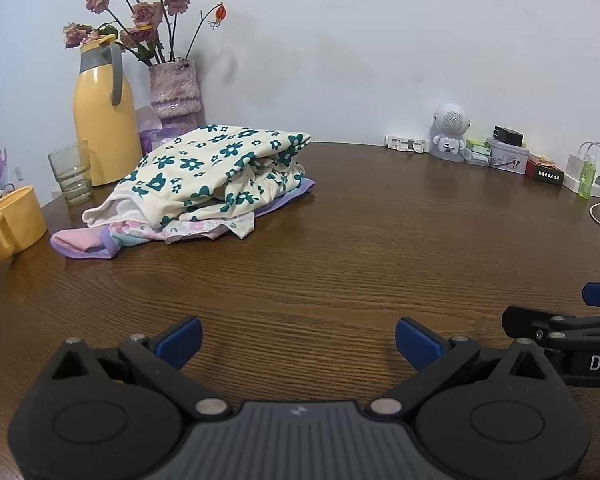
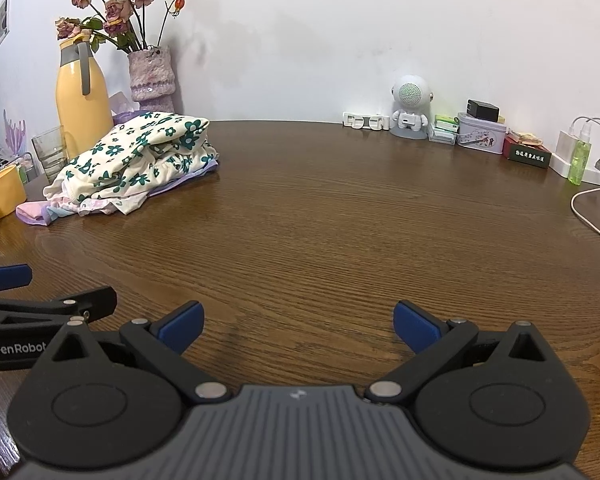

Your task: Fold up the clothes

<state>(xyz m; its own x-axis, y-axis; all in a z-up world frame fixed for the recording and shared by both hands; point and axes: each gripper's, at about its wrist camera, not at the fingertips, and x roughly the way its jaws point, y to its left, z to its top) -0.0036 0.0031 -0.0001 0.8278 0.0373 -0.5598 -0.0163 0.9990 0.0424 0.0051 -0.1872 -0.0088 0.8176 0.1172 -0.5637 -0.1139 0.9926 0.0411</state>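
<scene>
Looking along the left tongs [image 1: 298,338], their blue pads stand wide apart with nothing between them, low over the bare wooden surface [image 1: 340,248]. The pile of folded clothes [image 1: 192,188] lies far and to the left, well apart from the tongs. Its long axis runs from the near left, where a pink and purple piece sticks out, to the far right, where the rounded fold of the cream garment with teal flowers points. A yellow mug [image 1: 14,222] and a glass [image 1: 70,172] stand just left of the pile, a yellow jug [image 1: 104,120] and a vase of dried roses [image 1: 175,92] behind it. Between tongs and pile the wood is bare. The right tongs [image 1: 560,320] show at the right edge, seen side-on.

From the right tongs [image 2: 298,322], also spread wide and empty, the pile of clothes sits far left, its folded end turned toward the middle of the surface. Wide bare wood stretches ahead and to the right, up to the far edge by the wall, where a small white robot figure [image 2: 410,108], a tin [image 2: 482,134] and a green bottle [image 2: 579,158] stand in a row. A white cable [image 2: 592,220] curls near the right edge. The left tongs reach in at the near left, side-on.
</scene>
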